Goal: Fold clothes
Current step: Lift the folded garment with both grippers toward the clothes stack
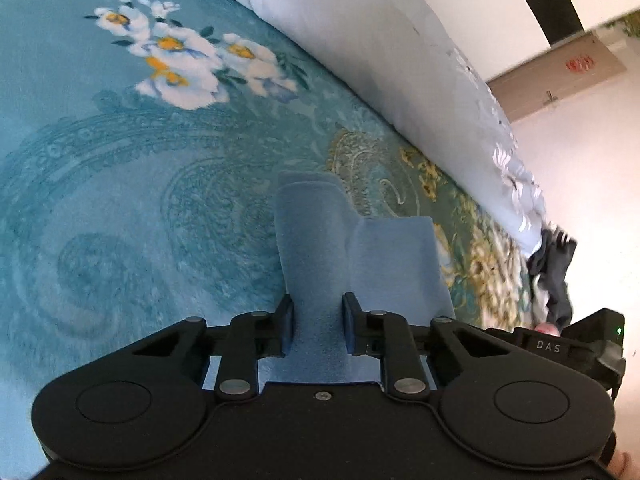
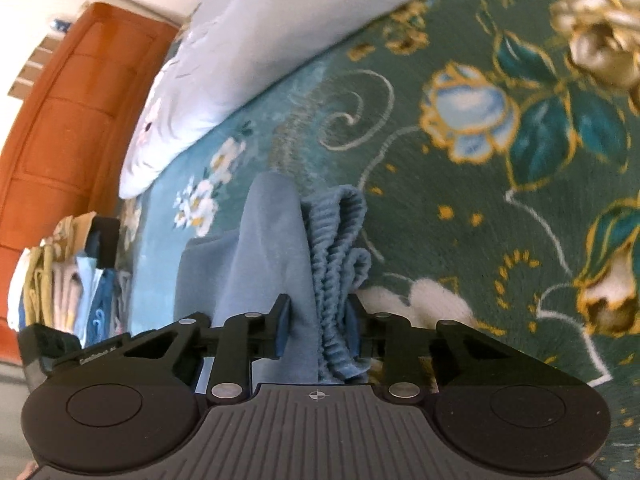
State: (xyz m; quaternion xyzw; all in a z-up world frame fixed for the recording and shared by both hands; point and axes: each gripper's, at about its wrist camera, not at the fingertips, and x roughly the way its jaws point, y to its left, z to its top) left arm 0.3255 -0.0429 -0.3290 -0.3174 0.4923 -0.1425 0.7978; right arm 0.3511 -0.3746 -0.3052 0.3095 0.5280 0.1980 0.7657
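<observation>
A light blue garment (image 1: 316, 248) hangs over a teal floral blanket (image 1: 120, 168) on a bed. My left gripper (image 1: 318, 322) is shut on a fold of the garment's plain blue cloth, which drapes forward from the jaws. In the right wrist view my right gripper (image 2: 316, 326) is shut on the same blue garment (image 2: 272, 248), with its ribbed elastic band (image 2: 340, 240) bunched between the jaws. The garment is lifted off the blanket (image 2: 500, 160) at both grips.
A pale blue-white quilt (image 1: 380, 52) lies rolled along the far side of the bed, also in the right wrist view (image 2: 208, 60). Dark clothes (image 1: 554, 276) lie at the bed's end. An orange wooden cabinet (image 2: 68, 112) and a pile of clothes (image 2: 68, 276) stand beside the bed.
</observation>
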